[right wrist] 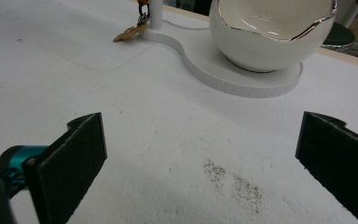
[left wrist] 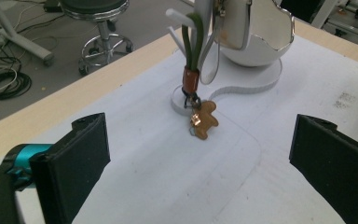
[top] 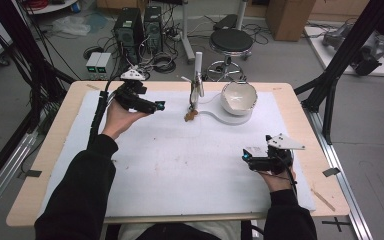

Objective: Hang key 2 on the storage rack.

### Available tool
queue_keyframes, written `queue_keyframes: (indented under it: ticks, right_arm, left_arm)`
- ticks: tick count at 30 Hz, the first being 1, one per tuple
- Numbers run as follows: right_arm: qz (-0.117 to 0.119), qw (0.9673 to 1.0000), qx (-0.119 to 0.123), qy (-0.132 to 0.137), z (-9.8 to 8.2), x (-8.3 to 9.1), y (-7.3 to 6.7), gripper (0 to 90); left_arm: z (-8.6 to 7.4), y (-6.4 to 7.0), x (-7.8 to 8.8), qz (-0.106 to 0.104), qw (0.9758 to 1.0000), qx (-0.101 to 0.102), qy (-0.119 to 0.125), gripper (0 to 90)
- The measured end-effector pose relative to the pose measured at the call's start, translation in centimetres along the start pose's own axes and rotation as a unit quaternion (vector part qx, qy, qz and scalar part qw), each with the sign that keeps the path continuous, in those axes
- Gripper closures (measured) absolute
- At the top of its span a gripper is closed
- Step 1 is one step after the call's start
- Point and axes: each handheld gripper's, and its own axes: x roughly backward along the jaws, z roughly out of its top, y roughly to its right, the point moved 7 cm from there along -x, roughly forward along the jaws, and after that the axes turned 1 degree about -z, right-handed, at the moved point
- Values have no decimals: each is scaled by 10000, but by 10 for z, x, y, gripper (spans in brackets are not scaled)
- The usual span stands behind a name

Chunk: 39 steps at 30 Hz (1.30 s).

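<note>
Your left tool [top: 159,106] hangs with jaws spread wide, aimed at the gingerbread charm [left wrist: 204,119] lying on the white counter [top: 180,165] beside the stand's post [top: 197,80]. Your right tool [top: 246,156] is likewise spread wide, holding nothing, well apart from the charm.

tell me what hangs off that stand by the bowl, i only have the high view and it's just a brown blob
Observer: A gingerbread-man charm; the left gripper view shows it clipped below a green cord, its feet on the mat.
Operator: is the left gripper ready to take it
Observer: The left gripper has its jaws wide apart and aims straight at the charm, with bare mat between.
Operator: and the right one
Observer: The right gripper is open too; its view looks at the bowl on the white base, charm far off at the top left.
</note>
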Motion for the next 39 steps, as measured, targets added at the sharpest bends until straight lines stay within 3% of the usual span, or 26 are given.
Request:
queue_keyframes:
  ticks: [4, 7, 19, 29, 36, 39]
  right_arm:
    - [12, 10000, -2, -9, 0, 0, 0, 8]
    - [7, 10000, 1, -9, 0, 0, 0, 8]
    - [3, 10000, 13, -23, 0, 0, -1, 8]
    - [-2, 10000, 13, -49, -1, 1, -1, 8]
    - [22, 10000, -4, -79, -1, 1, -2, 8]
    - [32, 10000, -2, -72, -1, 1, -3, 8]
  left_arm:
    - [-14, -4, 10, 40, 9999, 110, 16, 53]
    - [-24, -3, 17, -111, 9995, 250, 127, 53]
    - [-59, -3, 43, 12, 9995, 259, 164, 53]
    - [-84, -9, 67, 375, 9990, 229, 90, 53]
    - [-114, -11, 80, 571, 9979, 241, -163, 53]
    - [-123, -14, 86, 648, 9974, 270, -162, 53]
